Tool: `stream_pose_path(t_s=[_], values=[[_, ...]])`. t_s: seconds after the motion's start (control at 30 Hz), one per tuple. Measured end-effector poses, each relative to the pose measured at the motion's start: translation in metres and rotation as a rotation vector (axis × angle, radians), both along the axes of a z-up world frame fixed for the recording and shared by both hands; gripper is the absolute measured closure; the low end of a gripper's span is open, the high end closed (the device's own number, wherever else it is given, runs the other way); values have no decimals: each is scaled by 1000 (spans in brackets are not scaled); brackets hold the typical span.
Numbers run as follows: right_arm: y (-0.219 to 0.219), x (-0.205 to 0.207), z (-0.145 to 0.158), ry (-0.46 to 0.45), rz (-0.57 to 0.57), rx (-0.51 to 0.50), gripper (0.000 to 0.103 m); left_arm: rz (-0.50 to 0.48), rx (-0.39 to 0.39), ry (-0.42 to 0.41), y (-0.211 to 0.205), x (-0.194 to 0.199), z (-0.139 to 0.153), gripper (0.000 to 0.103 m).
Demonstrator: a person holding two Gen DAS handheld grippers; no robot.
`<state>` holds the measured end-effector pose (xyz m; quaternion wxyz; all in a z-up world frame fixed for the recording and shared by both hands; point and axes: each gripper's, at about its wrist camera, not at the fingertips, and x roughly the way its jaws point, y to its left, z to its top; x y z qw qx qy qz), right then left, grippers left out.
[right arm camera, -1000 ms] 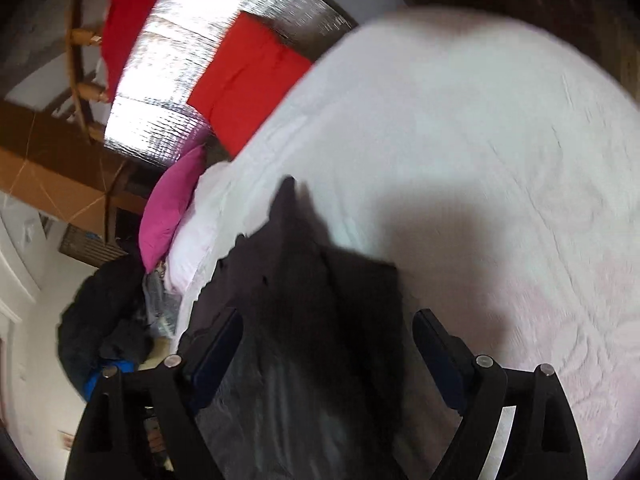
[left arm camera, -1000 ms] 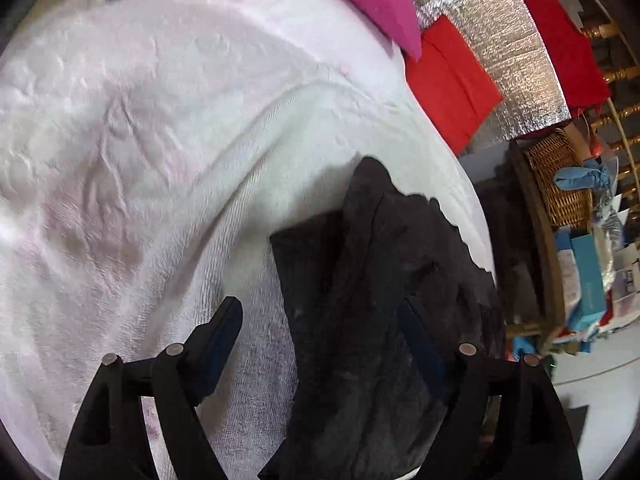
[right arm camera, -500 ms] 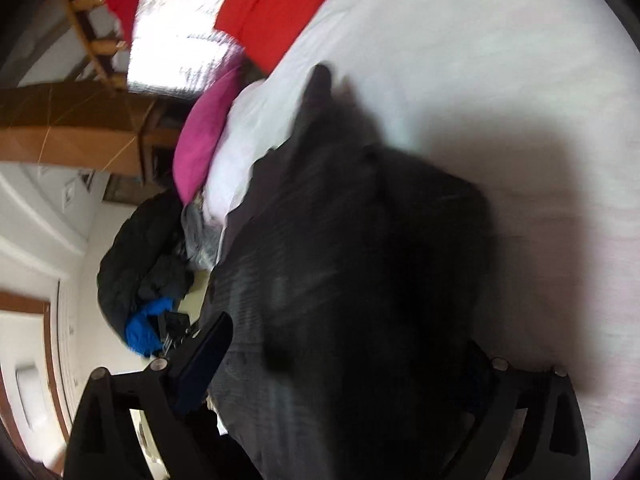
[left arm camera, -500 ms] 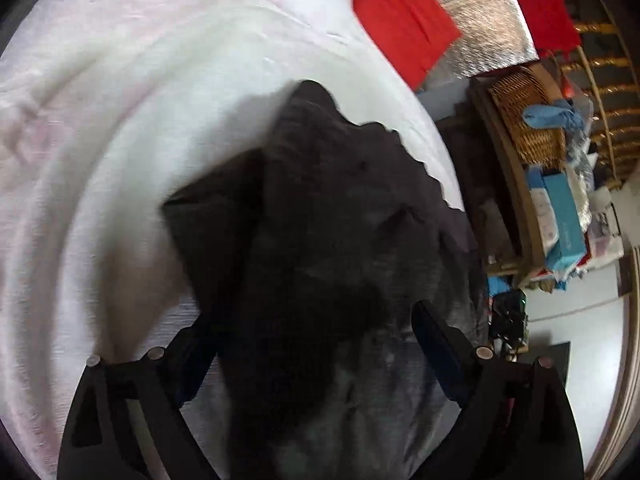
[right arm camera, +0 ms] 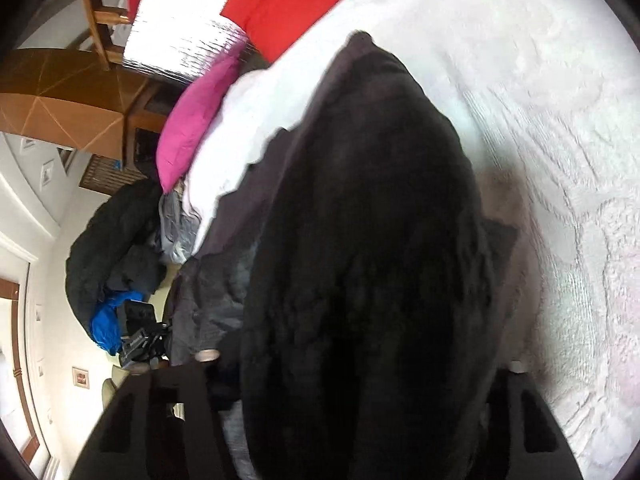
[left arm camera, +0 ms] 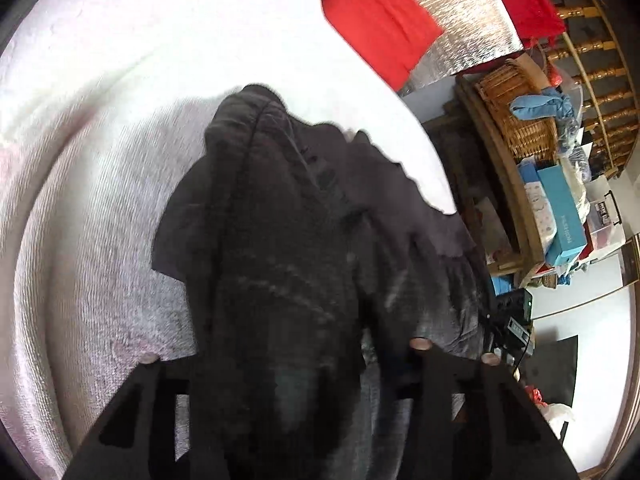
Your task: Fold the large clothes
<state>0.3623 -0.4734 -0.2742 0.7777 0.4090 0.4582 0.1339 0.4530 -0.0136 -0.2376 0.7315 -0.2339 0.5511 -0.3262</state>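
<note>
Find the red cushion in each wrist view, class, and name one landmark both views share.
Left wrist: red cushion at top, right of centre.
Right wrist: red cushion at top, centre-left.
Shared landmark: the silver foil panel beside it.

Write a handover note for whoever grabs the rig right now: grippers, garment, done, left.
Left gripper: jaws closing, dark garment bunched between them; pads hidden by cloth, so grip unconfirmed.
Right gripper: jaws closing too, same dark garment filling the gap; pads hidden.
Garment: heaped on the white bedspread, near the bed edge, partly hanging over it.
Nearby: red cushion and pink cushion at the head of the bed.
Done: both grippers are at the cloth.
Left: confirm both grips, spread the garment flat, then fold. No neat fold visible yet.
</note>
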Motion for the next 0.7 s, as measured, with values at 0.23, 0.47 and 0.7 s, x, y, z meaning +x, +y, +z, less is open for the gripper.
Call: stream_pose_path(t_s=[0.23,0.47,0.7], values=[[1,3,56,-163,-28,-44,58,65,-63,-101,-3,4,38,73],[-16,12,33,-92,-102,-43,59,150,139,-8,2,23,9,58],[-41,6,-5,57,-156,34,43,160,240,48,1,22,-2,33]])
